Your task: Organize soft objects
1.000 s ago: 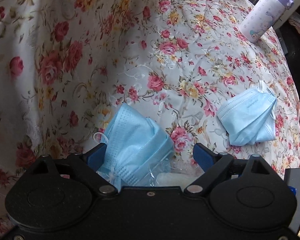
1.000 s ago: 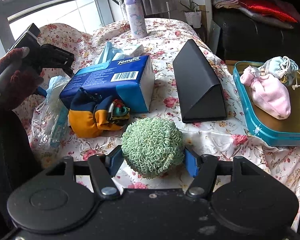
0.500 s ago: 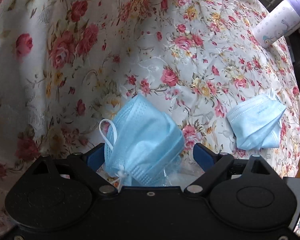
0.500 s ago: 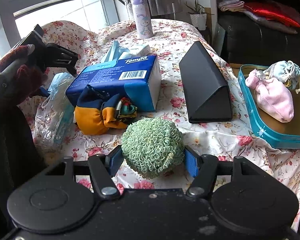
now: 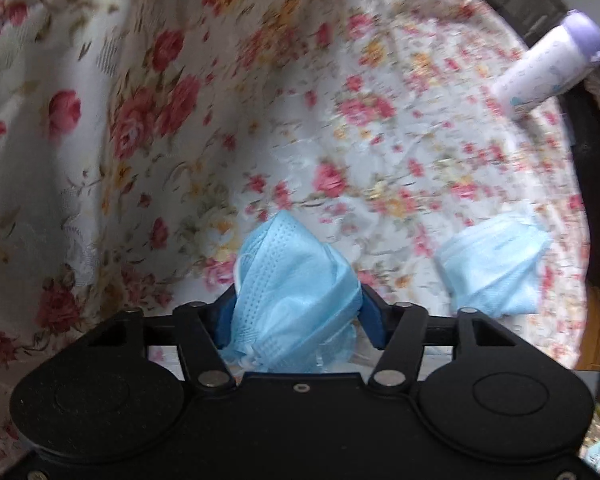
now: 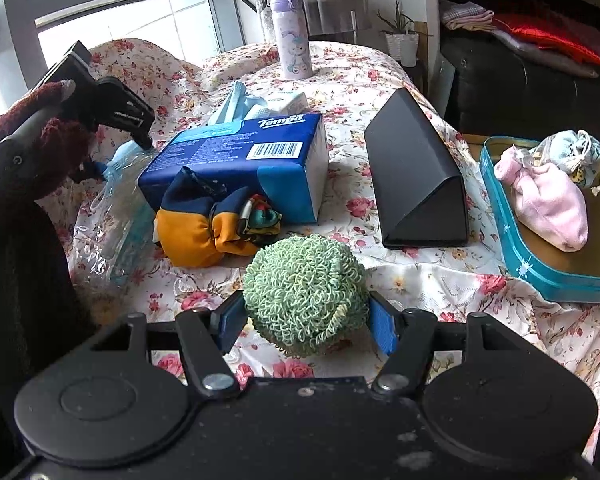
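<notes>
Closing from wide apart, the left claw [image 5: 298, 312] now pinches the crumpled light-blue face mask [image 5: 292, 300] above the floral-clothed desk [image 5: 260, 120]; a thin fold could slip free. Right claw [image 6: 306, 316] is clamped on the green looped scrubber ball [image 6: 304, 292], which could squash loose.

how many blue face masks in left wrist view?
2. One crumpled light-blue disposable face mask sits between the closing left gripper jaws; another blue face mask lies on the floral cloth. More may be hidden.
</notes>
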`<move>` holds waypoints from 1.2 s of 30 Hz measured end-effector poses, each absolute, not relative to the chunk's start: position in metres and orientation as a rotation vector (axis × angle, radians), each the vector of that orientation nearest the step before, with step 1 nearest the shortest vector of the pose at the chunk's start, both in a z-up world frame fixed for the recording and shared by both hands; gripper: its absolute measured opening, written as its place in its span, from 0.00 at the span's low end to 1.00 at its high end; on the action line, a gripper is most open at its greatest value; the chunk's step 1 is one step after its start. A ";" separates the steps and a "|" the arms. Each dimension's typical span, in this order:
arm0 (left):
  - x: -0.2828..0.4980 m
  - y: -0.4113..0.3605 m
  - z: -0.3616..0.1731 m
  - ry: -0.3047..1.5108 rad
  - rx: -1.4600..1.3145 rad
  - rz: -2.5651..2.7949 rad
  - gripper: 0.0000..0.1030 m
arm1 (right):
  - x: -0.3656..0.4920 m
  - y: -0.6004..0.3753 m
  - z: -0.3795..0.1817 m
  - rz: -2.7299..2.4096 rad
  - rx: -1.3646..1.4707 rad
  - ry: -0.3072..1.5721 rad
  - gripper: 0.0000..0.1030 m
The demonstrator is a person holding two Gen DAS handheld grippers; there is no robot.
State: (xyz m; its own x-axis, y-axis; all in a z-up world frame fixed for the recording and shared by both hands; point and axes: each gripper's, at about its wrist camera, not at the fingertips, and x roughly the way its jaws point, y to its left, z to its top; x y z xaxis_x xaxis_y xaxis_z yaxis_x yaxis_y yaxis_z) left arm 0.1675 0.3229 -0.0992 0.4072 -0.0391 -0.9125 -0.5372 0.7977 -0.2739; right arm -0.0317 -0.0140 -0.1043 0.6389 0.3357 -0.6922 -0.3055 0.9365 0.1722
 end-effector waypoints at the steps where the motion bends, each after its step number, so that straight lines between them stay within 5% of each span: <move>1: 0.165 0.321 -0.094 1.092 -0.580 0.337 0.51 | -0.032 -0.014 -0.104 0.366 0.039 0.793 0.62; 12: 0.111 0.278 -0.026 0.754 -0.320 0.282 0.51 | -0.035 -0.022 -0.095 0.347 0.060 0.746 0.62; 36: 0.062 0.144 0.032 0.732 -0.198 -0.101 0.48 | -0.005 -0.158 -0.069 -0.050 0.249 0.641 0.62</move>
State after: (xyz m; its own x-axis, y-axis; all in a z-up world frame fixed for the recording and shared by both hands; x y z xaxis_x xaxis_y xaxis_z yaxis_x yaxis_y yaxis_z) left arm 0.0619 0.1442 0.0320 0.7399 -0.1608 -0.6533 0.0225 0.9764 -0.2148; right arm -0.0053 -0.1582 -0.0687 0.8016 0.0302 -0.5971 0.1229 0.9690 0.2141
